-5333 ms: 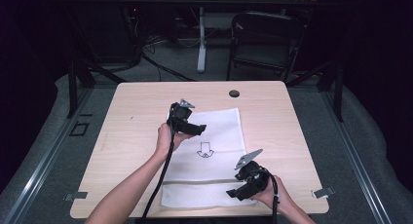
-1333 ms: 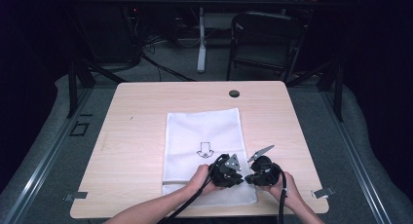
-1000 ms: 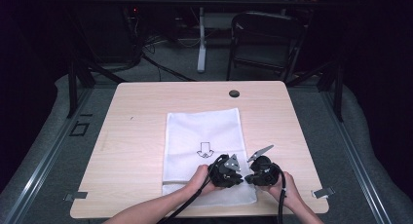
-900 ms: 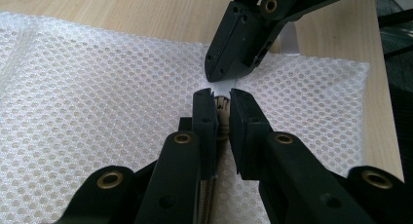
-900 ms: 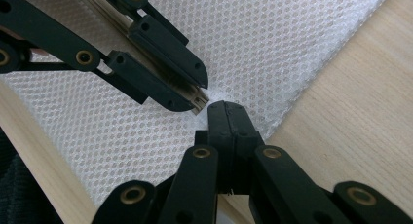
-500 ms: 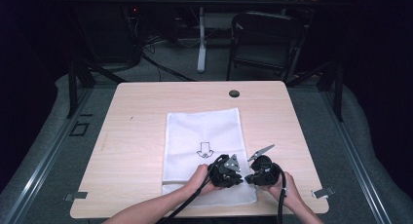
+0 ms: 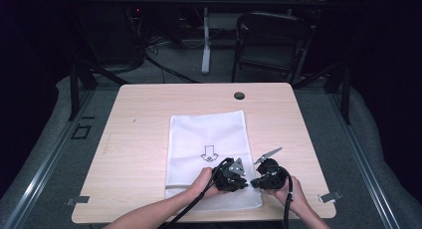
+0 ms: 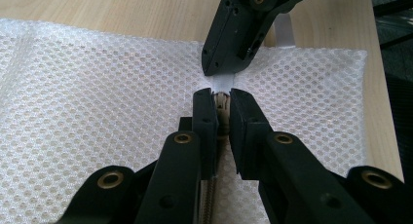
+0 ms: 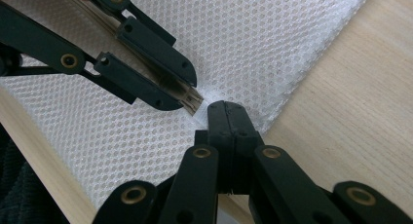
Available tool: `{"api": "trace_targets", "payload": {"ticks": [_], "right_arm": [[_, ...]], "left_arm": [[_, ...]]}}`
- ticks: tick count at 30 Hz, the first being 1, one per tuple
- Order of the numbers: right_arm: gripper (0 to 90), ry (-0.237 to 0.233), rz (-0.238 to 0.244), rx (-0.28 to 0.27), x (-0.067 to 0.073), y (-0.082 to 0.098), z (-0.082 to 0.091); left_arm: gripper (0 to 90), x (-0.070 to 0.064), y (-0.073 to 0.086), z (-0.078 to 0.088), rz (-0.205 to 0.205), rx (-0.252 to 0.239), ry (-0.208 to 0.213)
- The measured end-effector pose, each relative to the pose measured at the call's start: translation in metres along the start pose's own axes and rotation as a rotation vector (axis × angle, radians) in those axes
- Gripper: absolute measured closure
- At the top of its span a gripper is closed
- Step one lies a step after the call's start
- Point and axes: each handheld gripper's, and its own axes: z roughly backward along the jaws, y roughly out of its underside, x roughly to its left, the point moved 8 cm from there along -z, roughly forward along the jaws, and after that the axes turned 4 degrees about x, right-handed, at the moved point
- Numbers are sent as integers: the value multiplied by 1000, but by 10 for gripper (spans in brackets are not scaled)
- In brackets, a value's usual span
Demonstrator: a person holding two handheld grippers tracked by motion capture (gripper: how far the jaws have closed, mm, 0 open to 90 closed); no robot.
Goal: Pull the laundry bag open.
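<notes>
High view: table (image 7: 149, 139) is filling the middle of the frame, with a white mesh bag (image 7: 209, 134) lying flat at its centre, a black arrow (image 7: 209, 153) printed on it. Left gripper (image 7: 245, 180) and right gripper (image 7: 253, 181) are meeting tip to tip at the bag's lower right edge, each held in a hand coming from the bottom of the frame.
Left gripper view: left gripper (image 8: 222, 100) is pinching the bag's zipper (image 8: 221, 102) between nearly pressed-together jaws at frame centre; the right gripper (image 8: 219, 70) is coming down from the top, touching the white tab (image 8: 221, 82) just beyond.
Right gripper view: right gripper (image 9: 225, 107) is sitting pressed together on the bag's edge at frame centre; the left gripper (image 9: 191, 98) is reaching in from the upper left, tips just beside it.
</notes>
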Motion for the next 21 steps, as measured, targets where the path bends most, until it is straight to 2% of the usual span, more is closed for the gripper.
{"api": "trace_targets", "payload": {"ticks": [2, 4, 5, 7, 9, 11, 16, 17, 18, 21], "right_arm": [[900, -5, -6, -1, 0, 0, 0], [900, 12, 4, 11, -2, 1, 1], [900, 17, 1, 2, -1, 1, 0], [900, 4, -11, -10, 0, 0, 0], [900, 14, -8, 5, 0, 0, 0], [900, 2, -22, 1, 2, 0, 0], [900, 11, 8, 8, -1, 1, 1], [900, 1, -3, 3, 0, 0, 1], [900, 11, 14, 10, -2, 1, 1], [900, 9, 19, 9, -1, 1, 1]], "left_arm": [[823, 2, 3, 3, -8, 18, -11], [822, 5, 8, 8, 0, 25, -15], [822, 6, 10, 10, 16, 6, -6], [821, 8, 16, 14, 17, 22, -12], [821, 8, 17, 16, 22, 17, -8], [821, 8, 17, 16, 24, 18, -10], [820, 9, 17, 17, 23, 15, -2], [820, 8, 18, 17, 23, 17, -2], [820, 9, 18, 17, 24, 17, -2], [820, 9, 19, 18, 31, 17, 7]]}}
